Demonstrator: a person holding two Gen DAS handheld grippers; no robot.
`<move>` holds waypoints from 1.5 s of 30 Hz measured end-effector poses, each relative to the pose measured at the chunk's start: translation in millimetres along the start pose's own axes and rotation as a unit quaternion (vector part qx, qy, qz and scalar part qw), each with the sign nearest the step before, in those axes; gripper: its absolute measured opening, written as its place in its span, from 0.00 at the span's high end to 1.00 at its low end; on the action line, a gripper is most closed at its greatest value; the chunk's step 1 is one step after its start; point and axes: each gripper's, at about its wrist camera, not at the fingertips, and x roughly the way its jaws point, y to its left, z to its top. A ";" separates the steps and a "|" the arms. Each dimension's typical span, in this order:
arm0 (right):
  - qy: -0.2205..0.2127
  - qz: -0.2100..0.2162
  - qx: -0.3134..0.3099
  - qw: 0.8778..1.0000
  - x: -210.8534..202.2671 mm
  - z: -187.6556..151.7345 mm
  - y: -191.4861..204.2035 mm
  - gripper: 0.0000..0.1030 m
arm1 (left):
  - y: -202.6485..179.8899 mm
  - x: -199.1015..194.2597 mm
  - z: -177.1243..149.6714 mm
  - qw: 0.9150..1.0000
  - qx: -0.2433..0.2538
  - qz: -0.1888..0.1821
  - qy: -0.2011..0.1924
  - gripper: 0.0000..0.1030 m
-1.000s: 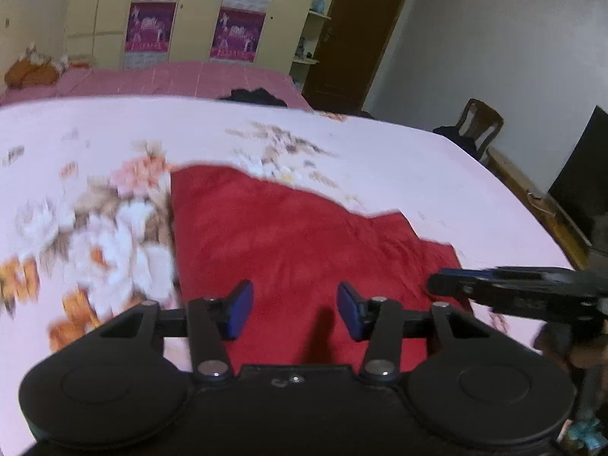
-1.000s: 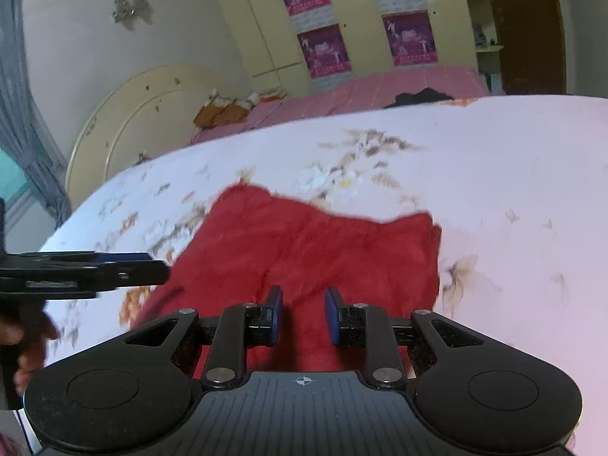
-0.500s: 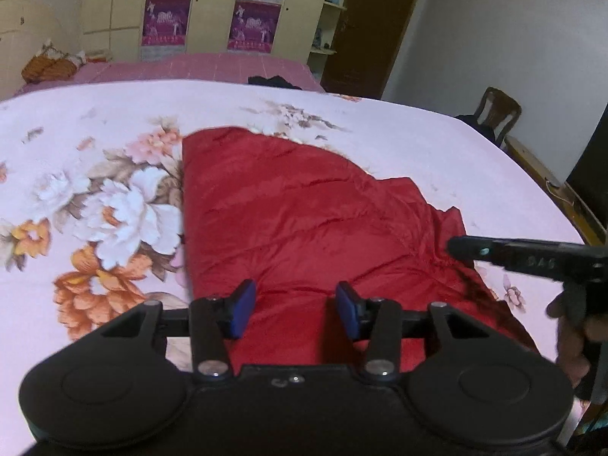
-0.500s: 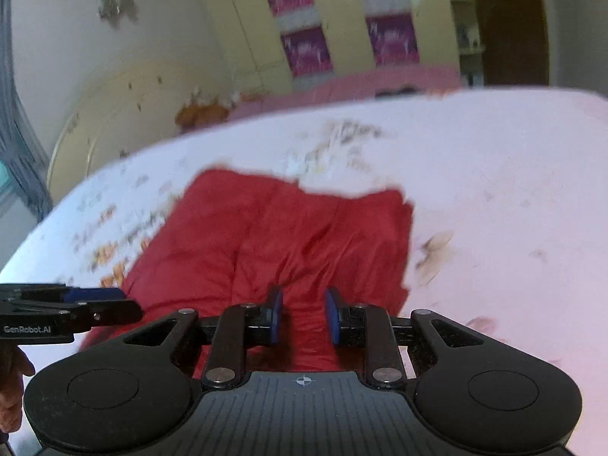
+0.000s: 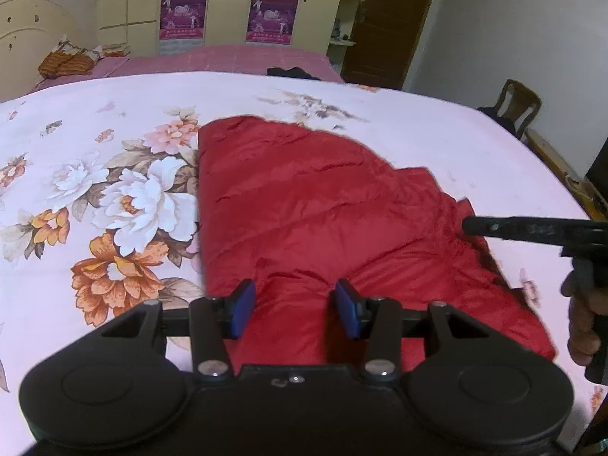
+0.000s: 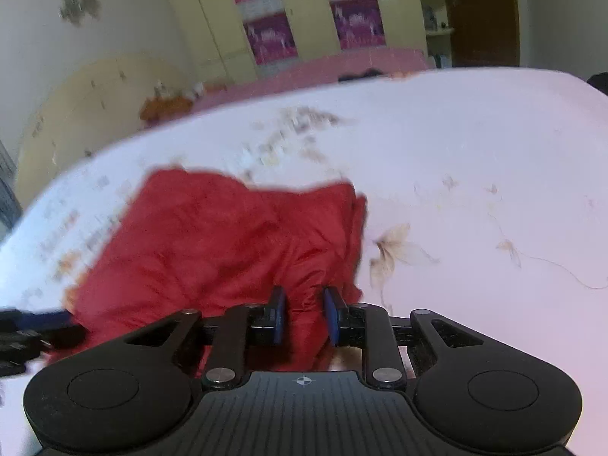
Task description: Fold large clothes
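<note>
A large red padded garment point(image 5: 323, 212) lies flat on the pink floral bedspread point(image 5: 114, 174); it also shows in the right wrist view point(image 6: 212, 243). My left gripper point(image 5: 294, 313) is open, just above the garment's near edge, left of its middle. My right gripper point(image 6: 304, 315) is part open, with a ridge of red cloth standing between its blue pads; I cannot tell whether they touch it. It sits near the garment's right corner. The right gripper shows from the side in the left wrist view point(image 5: 532, 230). The left gripper's tip shows in the right wrist view point(image 6: 34, 326).
The bed point(image 6: 475, 159) stretches wide to the right and far side. A second pink bed point(image 5: 228, 59) and yellow wardrobes point(image 5: 144, 7) stand behind. A wooden chair point(image 5: 518, 104) and a dark door point(image 5: 391, 19) are at the right.
Both grippers have moved down and closer to the garment's near edge. The right gripper has shifted toward the garment's right corner, and cloth now stands between its pads.
</note>
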 end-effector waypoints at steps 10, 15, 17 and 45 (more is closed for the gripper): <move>0.052 0.051 -0.052 0.996 -16.4 -38.4 32.2 0.77 | -18.1 -10.2 -27.2 1.000 0.018 -0.014 0.011 0.53; 0.021 0.047 -0.023 0.998 -24.8 -31.7 27.3 0.77 | -14.4 -18.3 -18.0 1.000 0.011 -0.004 -0.008 0.49; -0.003 0.042 -0.005 0.999 -31.1 -24.0 20.4 0.76 | -7.0 -19.9 -11.8 1.000 0.002 0.008 -0.020 0.23; 0.091 0.105 0.187 0.972 51.3 -0.8 -75.0 0.44 | 69.8 54.9 9.1 0.984 -0.133 -0.106 0.059 0.18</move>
